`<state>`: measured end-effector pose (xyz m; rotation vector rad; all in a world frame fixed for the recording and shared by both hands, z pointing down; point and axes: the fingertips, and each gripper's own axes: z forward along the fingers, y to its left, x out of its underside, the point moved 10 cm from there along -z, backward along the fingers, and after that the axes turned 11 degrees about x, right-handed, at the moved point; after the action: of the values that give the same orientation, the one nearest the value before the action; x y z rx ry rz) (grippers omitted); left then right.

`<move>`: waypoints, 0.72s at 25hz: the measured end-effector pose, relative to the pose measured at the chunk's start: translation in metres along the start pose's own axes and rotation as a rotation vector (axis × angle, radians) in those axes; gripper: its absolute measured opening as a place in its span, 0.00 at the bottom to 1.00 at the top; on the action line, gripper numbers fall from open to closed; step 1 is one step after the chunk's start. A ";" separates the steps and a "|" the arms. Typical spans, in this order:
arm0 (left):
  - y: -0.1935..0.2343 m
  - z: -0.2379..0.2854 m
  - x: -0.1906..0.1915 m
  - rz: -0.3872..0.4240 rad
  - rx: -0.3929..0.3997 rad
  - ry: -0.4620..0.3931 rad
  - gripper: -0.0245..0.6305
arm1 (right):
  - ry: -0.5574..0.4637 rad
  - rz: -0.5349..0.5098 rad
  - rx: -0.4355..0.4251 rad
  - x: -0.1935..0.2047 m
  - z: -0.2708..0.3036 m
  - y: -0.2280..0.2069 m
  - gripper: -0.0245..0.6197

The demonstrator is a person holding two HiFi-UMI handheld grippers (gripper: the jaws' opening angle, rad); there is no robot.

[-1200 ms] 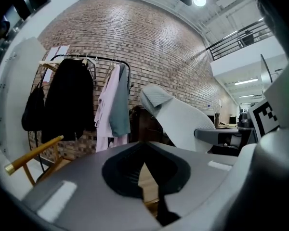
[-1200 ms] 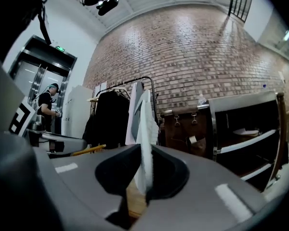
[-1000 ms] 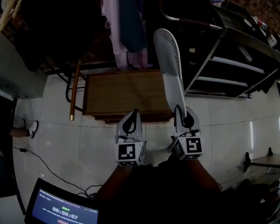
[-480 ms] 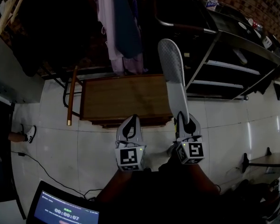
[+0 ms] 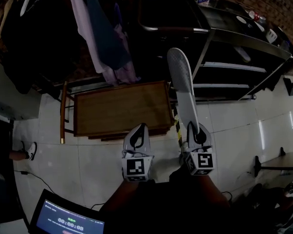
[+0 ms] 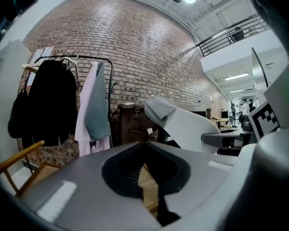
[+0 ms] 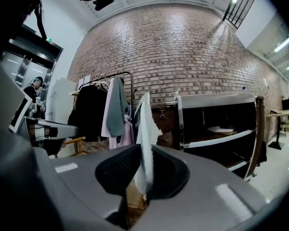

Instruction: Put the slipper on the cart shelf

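The right tool is clamped nearly closed on the heel end of the white slipper. The slipper juts forward in the air, just short of the black cart and its shelves. The left tool, jaws together and empty, hovers alongside, near the wooden bench.

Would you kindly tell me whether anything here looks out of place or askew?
Only the slipper: it hangs in mid-air, pinched at one end by the right gripper and jutting forward. Nothing looks spilled or damaged.
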<state>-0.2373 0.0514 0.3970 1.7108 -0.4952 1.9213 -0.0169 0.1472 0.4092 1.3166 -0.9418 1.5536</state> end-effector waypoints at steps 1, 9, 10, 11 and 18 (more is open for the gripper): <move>-0.005 0.010 0.000 -0.003 0.004 0.005 0.06 | 0.006 -0.003 0.006 0.000 0.004 -0.010 0.11; -0.066 0.105 -0.008 0.009 0.086 0.019 0.06 | 0.056 -0.008 0.075 0.003 0.026 -0.109 0.11; -0.074 0.117 -0.012 0.014 0.101 0.016 0.06 | 0.062 -0.001 0.084 0.005 0.028 -0.122 0.11; -0.082 0.129 -0.015 0.016 0.115 0.015 0.06 | 0.068 0.006 0.095 0.006 0.032 -0.134 0.11; -0.125 0.205 -0.021 -0.002 0.148 0.040 0.06 | 0.118 0.025 0.112 0.018 0.069 -0.206 0.11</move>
<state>0.0023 0.0291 0.3958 1.7581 -0.3437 2.0309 0.1981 0.1551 0.4402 1.2794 -0.8108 1.7049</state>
